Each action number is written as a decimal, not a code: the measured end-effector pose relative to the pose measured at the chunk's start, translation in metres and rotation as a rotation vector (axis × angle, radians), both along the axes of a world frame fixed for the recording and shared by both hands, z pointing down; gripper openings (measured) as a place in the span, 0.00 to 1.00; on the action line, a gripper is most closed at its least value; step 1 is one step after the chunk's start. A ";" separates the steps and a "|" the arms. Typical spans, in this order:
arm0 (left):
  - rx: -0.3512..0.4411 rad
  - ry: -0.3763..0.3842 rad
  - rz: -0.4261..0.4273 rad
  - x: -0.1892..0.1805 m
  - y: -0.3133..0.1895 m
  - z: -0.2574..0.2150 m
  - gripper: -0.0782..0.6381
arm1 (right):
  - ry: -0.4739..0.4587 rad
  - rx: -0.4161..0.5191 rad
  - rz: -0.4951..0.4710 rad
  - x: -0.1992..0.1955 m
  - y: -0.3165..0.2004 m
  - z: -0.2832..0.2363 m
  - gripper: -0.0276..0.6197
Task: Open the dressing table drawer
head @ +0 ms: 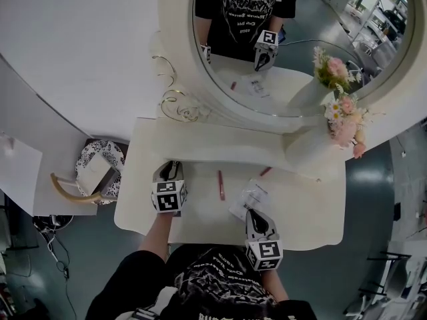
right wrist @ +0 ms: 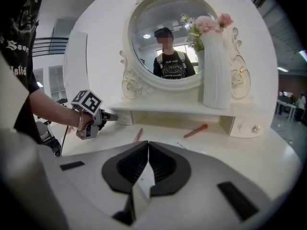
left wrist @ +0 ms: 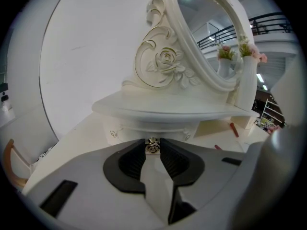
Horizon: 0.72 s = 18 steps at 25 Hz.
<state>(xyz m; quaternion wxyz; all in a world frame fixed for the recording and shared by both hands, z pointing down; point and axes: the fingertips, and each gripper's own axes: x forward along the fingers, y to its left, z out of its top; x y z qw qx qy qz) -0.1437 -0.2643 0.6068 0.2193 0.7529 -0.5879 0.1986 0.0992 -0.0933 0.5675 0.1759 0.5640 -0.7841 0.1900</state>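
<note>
Left tool [left wrist: 152, 142] clamps the metal knob [left wrist: 152, 146] on the drawer [left wrist: 128, 130] front.

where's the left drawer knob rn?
Left gripper view, centre: the knob sits pinched between the jaw tips of the left gripper, on the small drawer under the shelf.

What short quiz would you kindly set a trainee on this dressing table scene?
1. True or false: the left claw is shut on the small silver metal drawer knob.
2. What stands on the white dressing table? A: a table lamp. B: a tall white vase of pink flowers. C: a perfume bottle.
3. Fill in: the jaws of the right claw are ____, with nothing between them.
Key: 1 true; 2 B; 3 together.
</note>
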 end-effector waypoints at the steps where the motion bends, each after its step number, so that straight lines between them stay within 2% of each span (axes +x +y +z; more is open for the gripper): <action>1: -0.001 0.002 -0.002 0.000 0.001 0.000 0.25 | -0.001 0.000 -0.001 0.000 0.000 0.000 0.06; 18: 0.003 0.014 -0.013 0.001 0.006 0.000 0.25 | -0.008 -0.002 -0.012 0.000 0.002 0.002 0.06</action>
